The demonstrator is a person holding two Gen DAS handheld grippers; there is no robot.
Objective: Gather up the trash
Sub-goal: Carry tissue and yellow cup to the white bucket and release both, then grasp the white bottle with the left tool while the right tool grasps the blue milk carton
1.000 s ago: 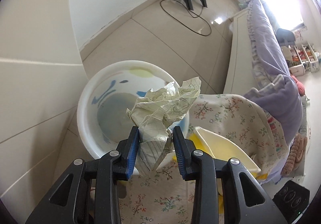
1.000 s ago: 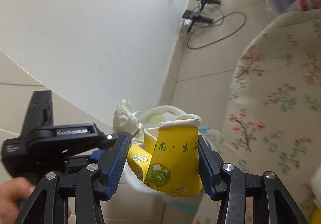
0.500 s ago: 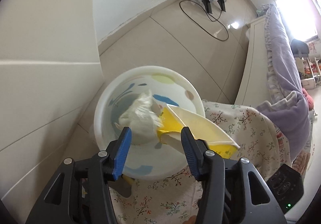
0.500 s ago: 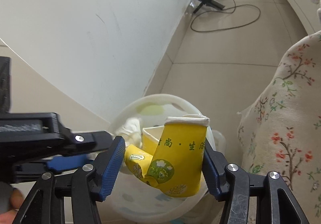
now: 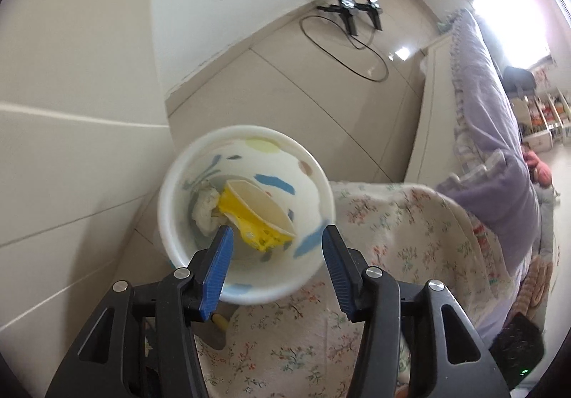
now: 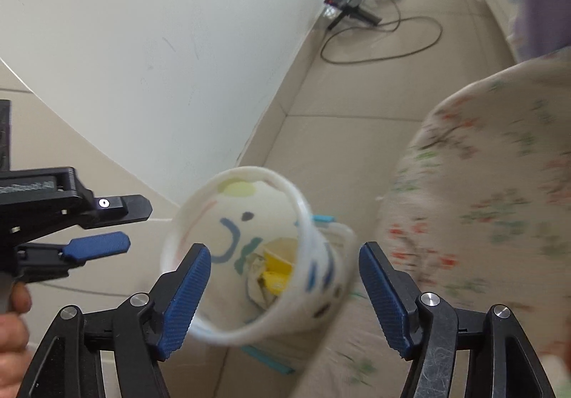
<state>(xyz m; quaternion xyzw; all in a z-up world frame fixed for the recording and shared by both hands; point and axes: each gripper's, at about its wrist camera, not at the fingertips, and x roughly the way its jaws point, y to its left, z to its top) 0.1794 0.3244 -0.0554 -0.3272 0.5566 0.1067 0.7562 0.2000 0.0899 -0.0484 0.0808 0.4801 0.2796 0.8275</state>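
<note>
The left wrist camera looks steeply down along its own blue-padded fingers, close above the round white plastic bin with coloured marks point(image 5: 246, 209), seeing straight into its mouth, with the beige tiled floor point(image 5: 303, 105) and white wall beyond. The right wrist camera sits lower and more slanted, facing the same white bin point(image 6: 249, 255) from its side, nearly as close. Both views share the bin, the floral cloth point(image 5: 403, 230) beside it, and the black coiled cable point(image 6: 385, 41) far off
</note>
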